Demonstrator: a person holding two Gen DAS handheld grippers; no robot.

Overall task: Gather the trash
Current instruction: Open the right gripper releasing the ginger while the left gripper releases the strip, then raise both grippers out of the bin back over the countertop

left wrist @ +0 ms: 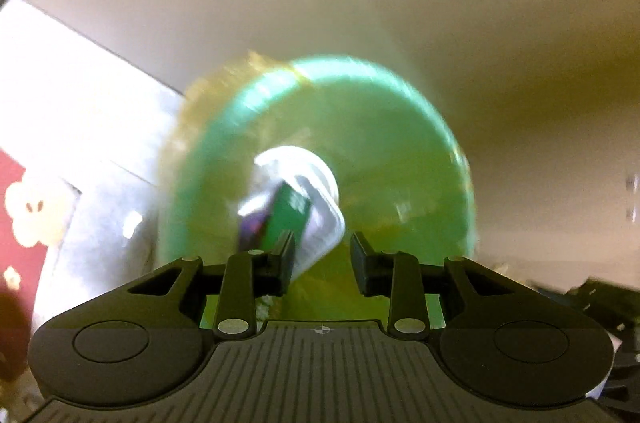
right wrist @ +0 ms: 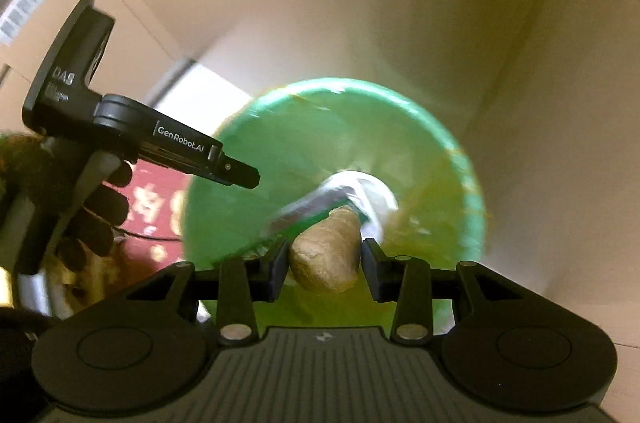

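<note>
I have both grippers angled steeply down over the green bin (right wrist: 320,143), whose round mouth fills the middle of each view. My right gripper (right wrist: 325,263) is clamped on a tan lump of ginger (right wrist: 326,255), both pads pressing its sides, held just above the bin's opening. My left gripper (left wrist: 322,259) has its jaws apart; a white and green wrapper (left wrist: 296,211) sits just beyond them, touching the left pad only, so it is released rather than gripped. Everything past the fingers is blurred.

Only the right wrist view shows the left gripper from outside, at the left edge, with a dark gloved hand (right wrist: 92,207) around its handle. It also shows the wrapper as a streak over the bin. A red patterned surface (right wrist: 156,207) lies left of the bin, and pale walls (right wrist: 360,3) rise behind it.
</note>
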